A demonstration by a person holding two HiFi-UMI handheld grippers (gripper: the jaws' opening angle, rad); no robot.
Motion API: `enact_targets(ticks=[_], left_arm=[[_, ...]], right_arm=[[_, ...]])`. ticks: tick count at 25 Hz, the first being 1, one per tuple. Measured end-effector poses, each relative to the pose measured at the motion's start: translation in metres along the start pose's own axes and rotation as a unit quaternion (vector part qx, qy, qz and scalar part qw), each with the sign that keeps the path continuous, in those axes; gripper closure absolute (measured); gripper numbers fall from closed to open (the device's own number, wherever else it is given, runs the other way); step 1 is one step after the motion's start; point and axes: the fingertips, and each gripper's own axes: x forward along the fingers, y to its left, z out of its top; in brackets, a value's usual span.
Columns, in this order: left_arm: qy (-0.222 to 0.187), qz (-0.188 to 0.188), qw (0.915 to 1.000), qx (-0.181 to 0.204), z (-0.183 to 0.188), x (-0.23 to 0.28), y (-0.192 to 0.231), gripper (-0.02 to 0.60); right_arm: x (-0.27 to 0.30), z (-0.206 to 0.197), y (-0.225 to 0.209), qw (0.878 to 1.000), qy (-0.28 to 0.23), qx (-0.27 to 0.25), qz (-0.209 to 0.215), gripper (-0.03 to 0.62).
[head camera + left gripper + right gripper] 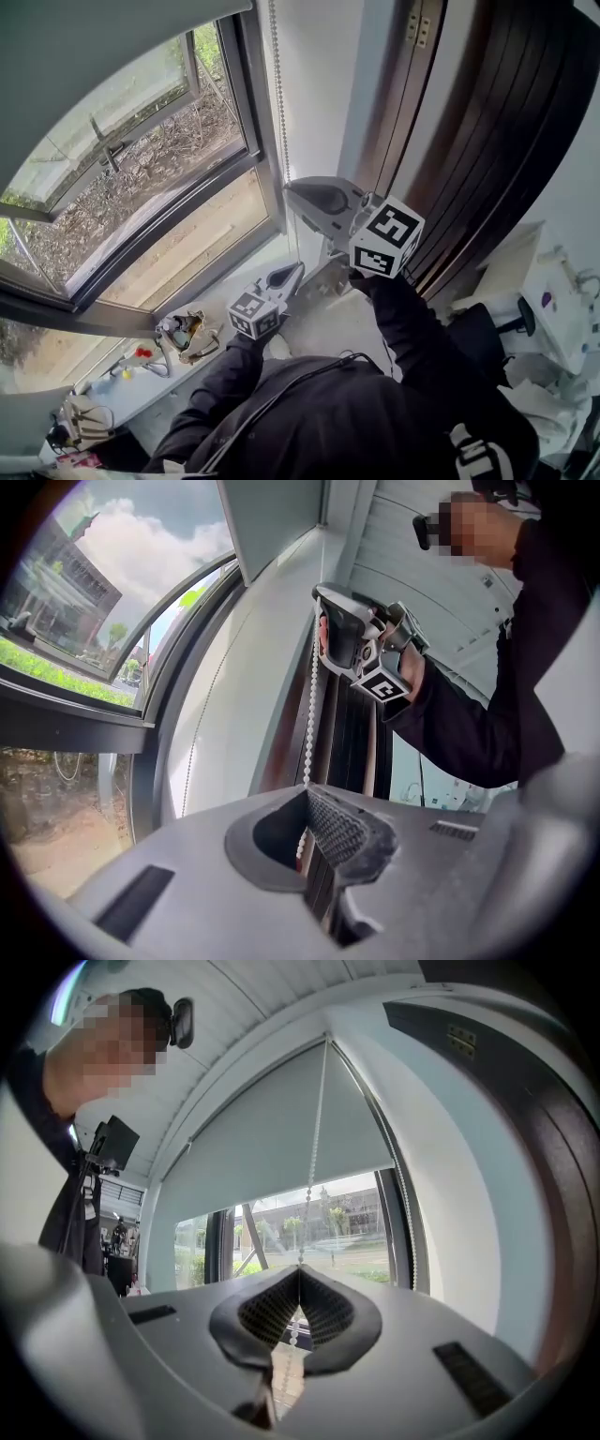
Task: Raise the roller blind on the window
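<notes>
The grey roller blind (272,1138) covers the upper part of the window (141,178); its lower edge hangs about halfway down the glass. A white bead chain (277,84) hangs beside the right frame. My right gripper (292,193) is held high and shut on this chain (315,1138), which runs into its closed pads (323,1309). My left gripper (297,269) is lower, near the sill, also shut on the chain (310,705). In the left gripper view the right gripper (323,635) shows directly above, with the chain taut between the two.
A dark wooden panel (469,141) stands right of the window. Small tools and clutter (187,335) lie on the white sill (141,380). A white table with papers (553,291) is at the far right. The person's dark sleeves fill the lower middle.
</notes>
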Motion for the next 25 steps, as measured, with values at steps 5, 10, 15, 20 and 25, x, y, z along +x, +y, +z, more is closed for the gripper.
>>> enact_targets(ticks=[5, 10, 15, 20, 25], left_arm=[[0.001, 0.011, 0.9999, 0.003, -0.005, -0.003, 0.002, 0.574], [0.0, 0.033, 0.999, 0.028, -0.002, -0.018, 0.007, 0.479], [-0.014, 0.07, 0.9965, 0.043, 0.021, -0.039, 0.032, 0.453], [-0.085, 0.085, 0.9906, 0.066, 0.097, -0.051, 0.036, 0.453], [-0.134, 0.069, 0.9846, 0.089, 0.167, -0.055, 0.023, 0.453]], right_arm=[[0.001, 0.0, 0.001, 1.0, 0.014, 0.005, 0.001, 0.589], [-0.004, 0.0, -0.004, 1.0, 0.013, 0.013, -0.005, 0.589], [-0.012, -0.001, -0.007, 1.0, 0.002, 0.002, -0.022, 0.589], [-0.008, -0.043, 0.001, 0.999, 0.048, 0.005, -0.015, 0.589], [-0.008, -0.125, 0.008, 0.993, 0.108, 0.051, -0.01, 0.589]])
